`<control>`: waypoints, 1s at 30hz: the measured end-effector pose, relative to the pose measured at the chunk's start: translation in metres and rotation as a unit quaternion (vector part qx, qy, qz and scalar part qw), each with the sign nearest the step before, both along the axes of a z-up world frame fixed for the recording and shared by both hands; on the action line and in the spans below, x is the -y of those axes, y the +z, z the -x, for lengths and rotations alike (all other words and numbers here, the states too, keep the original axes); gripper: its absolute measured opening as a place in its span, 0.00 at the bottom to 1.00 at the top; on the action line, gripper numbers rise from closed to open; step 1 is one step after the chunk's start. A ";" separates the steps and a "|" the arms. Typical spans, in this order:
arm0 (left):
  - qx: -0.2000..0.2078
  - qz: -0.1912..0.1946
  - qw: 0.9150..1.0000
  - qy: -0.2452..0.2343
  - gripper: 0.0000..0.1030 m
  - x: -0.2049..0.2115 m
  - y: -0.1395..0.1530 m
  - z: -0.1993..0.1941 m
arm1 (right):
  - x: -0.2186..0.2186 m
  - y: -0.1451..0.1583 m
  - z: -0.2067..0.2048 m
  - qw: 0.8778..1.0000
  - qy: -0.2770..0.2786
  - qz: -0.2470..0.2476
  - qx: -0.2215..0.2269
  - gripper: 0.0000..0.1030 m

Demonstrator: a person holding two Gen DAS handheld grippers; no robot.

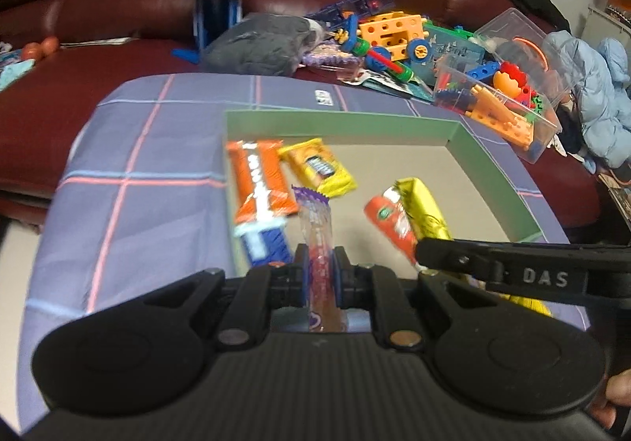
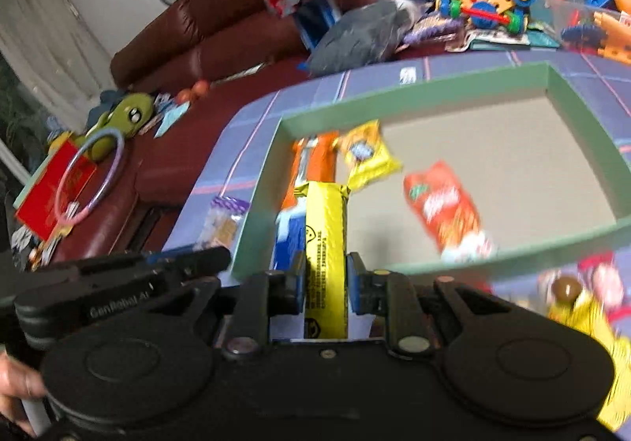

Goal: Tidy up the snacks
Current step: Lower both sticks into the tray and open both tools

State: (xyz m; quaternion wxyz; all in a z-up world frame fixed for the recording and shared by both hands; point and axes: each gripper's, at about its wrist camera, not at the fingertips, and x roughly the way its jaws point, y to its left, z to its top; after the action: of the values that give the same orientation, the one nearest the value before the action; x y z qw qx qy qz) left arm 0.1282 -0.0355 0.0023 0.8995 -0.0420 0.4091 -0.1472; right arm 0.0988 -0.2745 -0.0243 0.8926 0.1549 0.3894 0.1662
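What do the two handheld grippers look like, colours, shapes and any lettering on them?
Both are matte black plastic. The left gripper has a ribbed body, two round discs, silver pivot pins and blue-padded fingers; seen from the right wrist, its side reads GenRobot AI. The right gripper matches it, and its finger shows DAS in pale letters.

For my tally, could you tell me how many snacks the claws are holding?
2: a clear purple-ended packet in the left claw; a yellow bar in the right claw.
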 end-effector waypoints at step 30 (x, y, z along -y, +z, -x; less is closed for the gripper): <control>-0.011 -0.051 0.998 0.036 1.00 0.023 -0.032 -0.042 | 0.023 -0.021 -0.068 0.997 -0.076 -0.004 -0.005 1.00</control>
State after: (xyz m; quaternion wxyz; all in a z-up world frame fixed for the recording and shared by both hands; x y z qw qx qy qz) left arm 0.1703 -0.0580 -0.0294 0.9006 -0.0121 0.4245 -0.0928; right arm 0.1668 -0.2971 -0.0450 0.9002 0.1883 0.3802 0.0985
